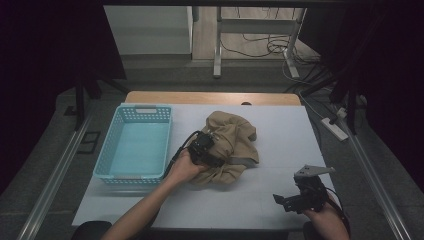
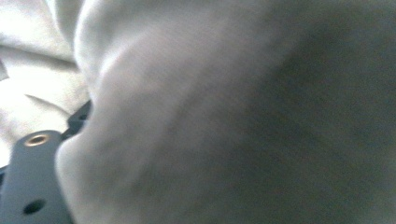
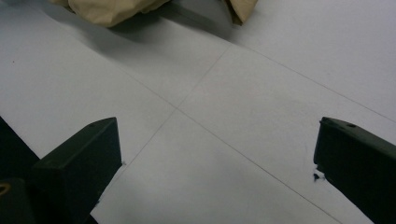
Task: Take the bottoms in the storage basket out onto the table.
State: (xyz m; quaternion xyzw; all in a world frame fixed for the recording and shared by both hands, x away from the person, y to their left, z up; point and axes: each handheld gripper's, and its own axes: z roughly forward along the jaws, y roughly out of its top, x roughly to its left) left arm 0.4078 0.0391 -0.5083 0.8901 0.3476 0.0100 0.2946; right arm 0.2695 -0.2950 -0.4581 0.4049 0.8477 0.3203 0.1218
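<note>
A crumpled tan cloth (image 1: pixel 232 142) lies heaped in the middle of the white table (image 1: pixel 285 135). My left gripper (image 1: pixel 216 159), held in a hand, is pushed into the cloth's near left side. In the left gripper view the cloth (image 2: pixel 233 112) drapes close over the lens, and one black finger (image 2: pixel 32 186) stands far to the left, so the jaws are wide with fabric lying between them. My right gripper (image 1: pixel 282 200) rests low at the table's near right. Its jaws are spread wide over bare table (image 3: pixel 215 154), with the cloth's edge (image 3: pixel 107 11) farther off.
A light blue plastic basket (image 1: pixel 145 114) with nothing in it stands on the left of the table, close beside the left hand. A wooden strip (image 1: pixel 210 97) runs along the table's far edge. Dark stands and floor cables lie beyond.
</note>
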